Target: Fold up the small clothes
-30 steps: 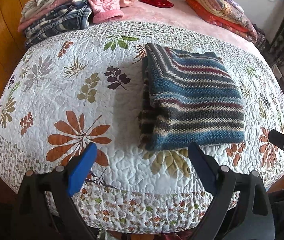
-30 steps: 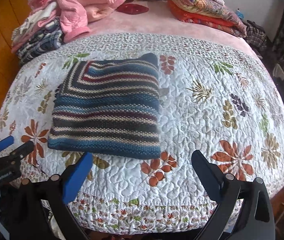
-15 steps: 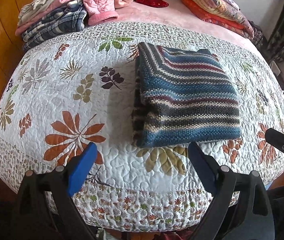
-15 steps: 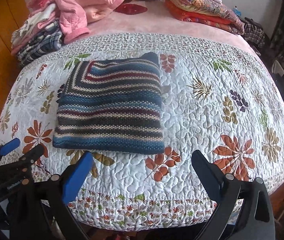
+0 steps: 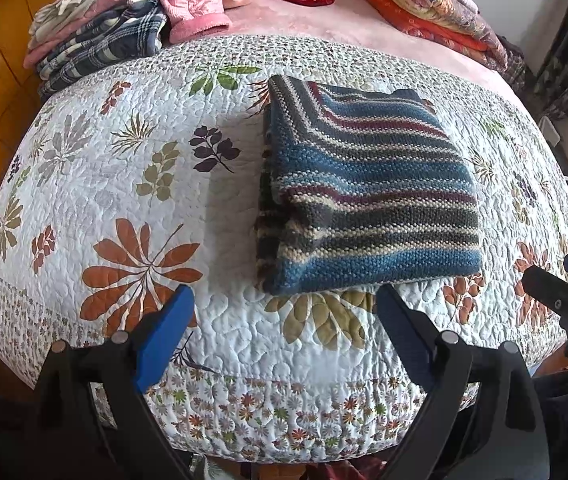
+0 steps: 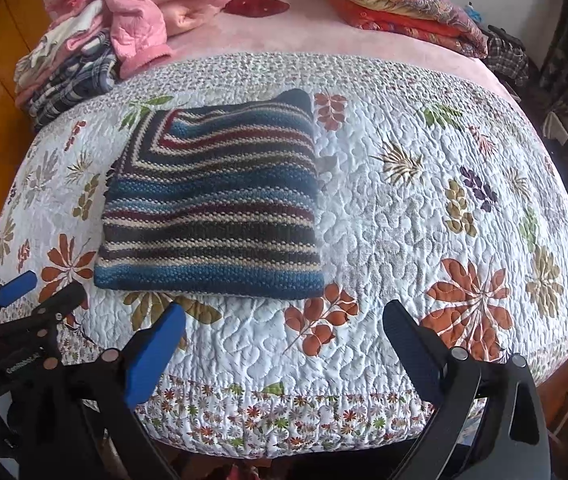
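The folded striped sweater (image 5: 368,188) lies on the quilt (image 5: 123,184), ahead-right of the left gripper (image 5: 284,312) and ahead-left of the right gripper (image 6: 284,328); both jaws wide, empty.

Left gripper (image 5: 284,312) jaws spread wide, right gripper (image 6: 284,328) likewise, both empty

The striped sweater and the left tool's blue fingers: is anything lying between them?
Nothing but quilt. In the left wrist view, only its printed olive leaf separates the folded striped sweater from the open left gripper.
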A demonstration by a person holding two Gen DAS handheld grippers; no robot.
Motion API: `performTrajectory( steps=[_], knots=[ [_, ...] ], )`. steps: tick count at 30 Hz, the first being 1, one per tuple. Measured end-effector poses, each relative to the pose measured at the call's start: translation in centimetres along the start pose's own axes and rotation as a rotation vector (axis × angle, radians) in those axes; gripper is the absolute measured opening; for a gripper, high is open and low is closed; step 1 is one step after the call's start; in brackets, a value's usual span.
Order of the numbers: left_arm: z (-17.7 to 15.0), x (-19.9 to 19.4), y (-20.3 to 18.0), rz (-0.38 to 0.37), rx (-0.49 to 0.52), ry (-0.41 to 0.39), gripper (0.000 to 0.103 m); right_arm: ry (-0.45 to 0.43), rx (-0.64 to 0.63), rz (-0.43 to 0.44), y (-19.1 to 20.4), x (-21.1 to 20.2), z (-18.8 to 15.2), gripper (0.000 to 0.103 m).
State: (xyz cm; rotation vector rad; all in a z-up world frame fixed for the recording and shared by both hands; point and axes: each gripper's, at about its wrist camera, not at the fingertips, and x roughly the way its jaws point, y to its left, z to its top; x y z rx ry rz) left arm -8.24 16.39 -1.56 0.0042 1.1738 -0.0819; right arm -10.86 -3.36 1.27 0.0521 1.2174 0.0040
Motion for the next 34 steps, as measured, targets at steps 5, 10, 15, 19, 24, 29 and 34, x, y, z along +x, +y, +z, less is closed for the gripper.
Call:
performTrajectory(
  steps=[5, 10, 15, 19, 24, 29, 34],
  knots=[
    [0.0, 0.3, 0.1, 0.002, -0.008, 0.008, 0.091, 0.006, 0.002, -0.001, 0.1, 0.1, -0.2, 0.099],
    [-0.1, 0.6, 0.2, 0.006, -0.008, 0.013, 0.091, 0.013, -0.006, 0.004, 0.0, 0.4, -0.1, 0.099],
    [-0.2, 0.7, 0.0, 0.009, -0.004, 0.015, 0.091, 0.022, 0.007, 0.017, -0.3, 0.7, 0.0, 0.099],
    [-0.3, 0.8, 0.1, 0.009, -0.004, 0.018, 0.091, 0.016, 0.011, 0.002, -0.4, 0.8, -0.1, 0.099],
    [-0.3, 0.8, 0.2, 0.01, -0.002, 0.016, 0.091, 0.019, 0.009, 0.009, -0.4, 0.8, 0.0, 0.099],
    [-0.3, 0.9, 0.2, 0.008, -0.005, 0.017, 0.091, 0.033, 0.009, 0.01, -0.7, 1.0, 0.2, 0.099],
    [-0.2, 0.8, 0.2, 0.005, -0.006, 0.013, 0.091, 0.031, 0.004, 0.001, -0.9, 1.1, 0.4, 0.099]
  ],
)
